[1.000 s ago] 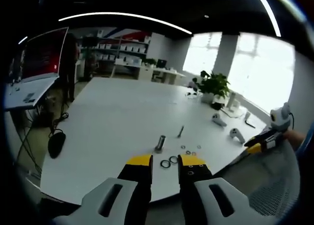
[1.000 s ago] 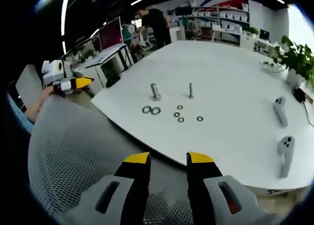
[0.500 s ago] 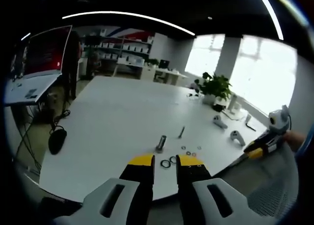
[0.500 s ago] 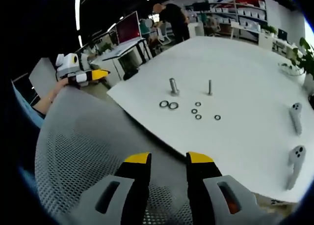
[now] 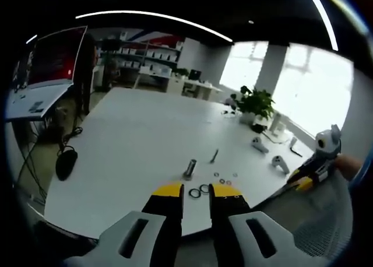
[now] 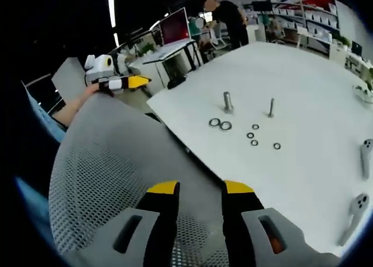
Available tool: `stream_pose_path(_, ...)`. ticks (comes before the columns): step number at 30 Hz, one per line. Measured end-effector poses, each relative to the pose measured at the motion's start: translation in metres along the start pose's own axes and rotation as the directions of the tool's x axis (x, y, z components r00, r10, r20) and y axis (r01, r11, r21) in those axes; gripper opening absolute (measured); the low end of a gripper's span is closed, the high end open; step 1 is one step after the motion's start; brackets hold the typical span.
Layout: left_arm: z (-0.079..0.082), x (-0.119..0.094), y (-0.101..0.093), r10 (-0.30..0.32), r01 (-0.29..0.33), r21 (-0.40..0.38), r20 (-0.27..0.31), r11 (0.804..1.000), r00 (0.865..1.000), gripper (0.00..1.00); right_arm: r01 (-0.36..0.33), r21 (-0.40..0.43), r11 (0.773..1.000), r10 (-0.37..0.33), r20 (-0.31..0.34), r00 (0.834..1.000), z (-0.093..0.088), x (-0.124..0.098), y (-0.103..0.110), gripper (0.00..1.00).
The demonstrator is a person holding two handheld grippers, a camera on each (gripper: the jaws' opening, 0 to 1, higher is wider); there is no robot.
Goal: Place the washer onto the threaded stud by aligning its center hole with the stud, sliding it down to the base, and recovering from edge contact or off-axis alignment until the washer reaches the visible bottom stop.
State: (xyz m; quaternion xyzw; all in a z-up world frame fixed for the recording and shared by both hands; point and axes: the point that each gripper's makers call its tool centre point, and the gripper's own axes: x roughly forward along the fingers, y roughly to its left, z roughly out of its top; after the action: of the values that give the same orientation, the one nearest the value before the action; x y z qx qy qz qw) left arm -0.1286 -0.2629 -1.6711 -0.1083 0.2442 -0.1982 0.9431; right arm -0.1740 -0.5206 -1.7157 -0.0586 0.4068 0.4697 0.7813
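Steel washers (image 6: 220, 124) lie loose near the table's (image 6: 315, 92) near edge beside the thick stud (image 6: 227, 101); both grippers (image 5: 197, 192) (image 6: 200, 188) empty, jaws parted, so we'd approach low and pinch one washer's rim.

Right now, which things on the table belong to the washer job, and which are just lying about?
Job:
- thick stud
- thin stud
- two large washers
- small washers
- left gripper, right gripper, both with jaws open and empty

Lying about:
- two controllers
- potted plant
- mouse
- mesh chair
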Motion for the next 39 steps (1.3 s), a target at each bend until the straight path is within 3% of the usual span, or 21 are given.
stream_pose_path(12,0.000,-0.001,-0.002,-0.005,0.005,-0.005,-0.001,1.000,1.000,0.15,0.006,-0.081,0.997,-0.011,-0.056,0.998,-0.008,0.005,-0.002,0.31)
stream_pose_path(20,0.001,-0.001,-0.002,-0.009,0.009,-0.012,0.006,1.000,1.000,0.15,0.004,-0.067,0.998,-0.007,-0.052,0.999,-0.007,0.005,-0.005,0.31)
stream_pose_path(24,0.000,-0.001,-0.002,-0.012,0.012,-0.010,0.003,1.000,1.000,0.14,-0.060,-0.117,0.991,0.051,-0.078,0.996,-0.006,0.003,0.002,0.30)
stream_pose_path(28,0.000,-0.001,-0.003,-0.017,0.017,-0.009,-0.001,1.000,1.000,0.13,0.006,-0.178,0.984,-0.025,-0.103,0.994,-0.003,-0.001,-0.019,0.32)
stream_pose_path(32,-0.006,0.000,0.000,-0.004,0.004,-0.016,-0.035,1.000,0.999,0.13,0.000,-0.143,0.990,-0.008,-0.060,0.998,0.012,-0.004,-0.023,0.34)
stream_pose_path(39,-0.004,-0.001,0.000,-0.002,0.001,-0.024,-0.018,1.000,1.000,0.13,0.003,-0.083,0.997,-0.005,-0.033,0.999,0.020,-0.002,-0.037,0.39)
